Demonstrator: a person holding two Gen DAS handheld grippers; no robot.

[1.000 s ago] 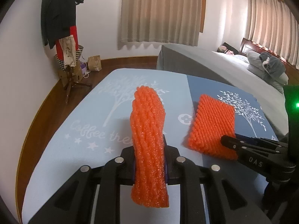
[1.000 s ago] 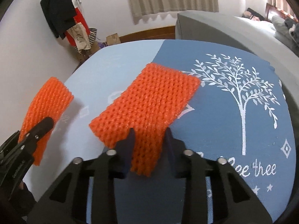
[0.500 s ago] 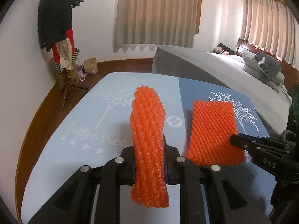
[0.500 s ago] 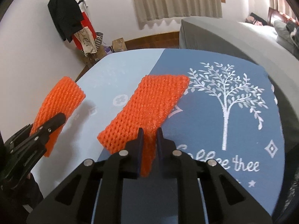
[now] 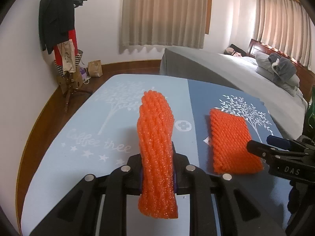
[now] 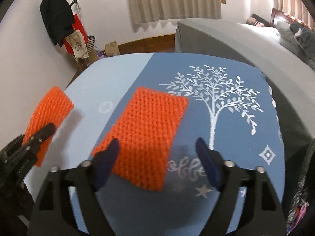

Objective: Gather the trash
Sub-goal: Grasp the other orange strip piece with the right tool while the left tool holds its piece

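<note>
Orange foam net upright, pinched in left tongs above bench's pale half. Second foam net flat mid-bench, on dark half. Right tongs opening wide, pads clear of it. Re-grip: lower, straddle near edge, close firmly before lifting.

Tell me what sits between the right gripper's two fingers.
In the right wrist view, the near end of the flat orange foam net lies on the blue tablecloth between the opening fingers of the right gripper, pads off it.
</note>
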